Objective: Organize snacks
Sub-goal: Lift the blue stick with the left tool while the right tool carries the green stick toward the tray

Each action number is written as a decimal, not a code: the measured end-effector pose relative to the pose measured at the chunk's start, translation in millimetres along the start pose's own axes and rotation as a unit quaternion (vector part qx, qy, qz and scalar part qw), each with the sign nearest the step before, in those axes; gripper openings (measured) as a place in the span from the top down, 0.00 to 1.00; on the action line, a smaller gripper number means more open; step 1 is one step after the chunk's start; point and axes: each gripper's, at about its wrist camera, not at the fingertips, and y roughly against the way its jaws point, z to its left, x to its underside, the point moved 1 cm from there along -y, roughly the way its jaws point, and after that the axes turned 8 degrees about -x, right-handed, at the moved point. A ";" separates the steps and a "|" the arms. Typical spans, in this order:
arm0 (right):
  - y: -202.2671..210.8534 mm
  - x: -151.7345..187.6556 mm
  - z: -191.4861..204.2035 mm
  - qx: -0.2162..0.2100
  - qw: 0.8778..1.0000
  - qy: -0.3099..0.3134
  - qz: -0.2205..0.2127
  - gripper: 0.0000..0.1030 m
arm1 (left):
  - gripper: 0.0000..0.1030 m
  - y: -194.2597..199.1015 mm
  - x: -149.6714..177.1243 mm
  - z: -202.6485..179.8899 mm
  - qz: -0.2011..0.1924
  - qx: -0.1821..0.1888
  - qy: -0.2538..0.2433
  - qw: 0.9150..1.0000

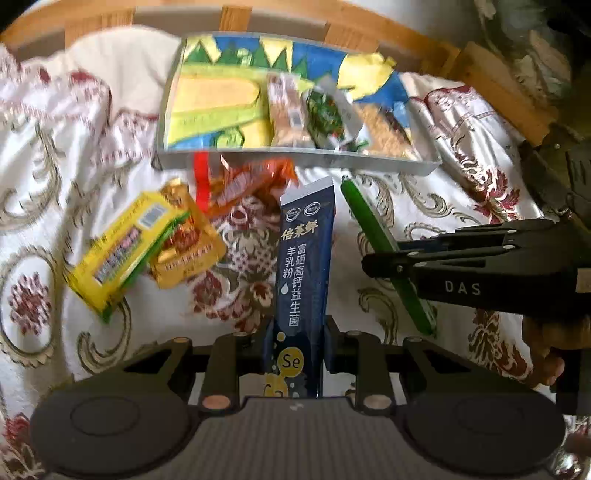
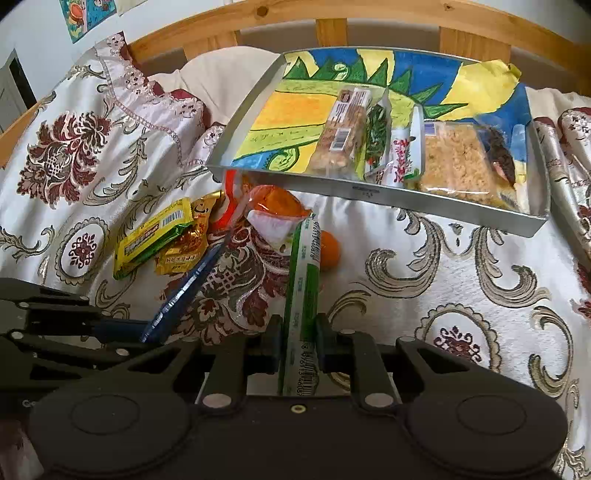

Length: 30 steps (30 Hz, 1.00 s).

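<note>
My left gripper (image 1: 295,345) is shut on a dark blue stick sachet (image 1: 304,258) that stands up between its fingers above the bedspread. My right gripper (image 2: 297,341) is shut on a green stick snack (image 2: 301,291). In the left wrist view the right gripper (image 1: 373,264) comes in from the right with the green stick (image 1: 369,225) in it. In the right wrist view the blue sachet (image 2: 184,291) shows edge-on at the left. A grey tray (image 2: 369,194) lined with a dinosaur drawing lies ahead and holds several snack packets (image 2: 458,162).
Loose on the patterned bedspread (image 2: 461,295) before the tray lie a yellow-green packet (image 1: 118,251), a gold packet (image 1: 184,254), an orange-wrapped snack (image 2: 277,203) and a small orange fruit (image 2: 330,251). A wooden slatted frame (image 2: 332,29) runs behind the tray.
</note>
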 end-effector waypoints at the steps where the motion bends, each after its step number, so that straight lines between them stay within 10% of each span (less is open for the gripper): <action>1: 1.8 -0.3 0.1 0.001 1.000 0.000 -0.001 0.81 | 0.73 2.8 -0.1 -1.7 -0.006 -0.004 -0.006 1.000; 30: 29.2 -46.1 -12.5 -0.008 0.996 -0.033 -0.079 0.81 | 0.73 21.2 -63.2 8.5 -0.113 -0.035 0.039 0.992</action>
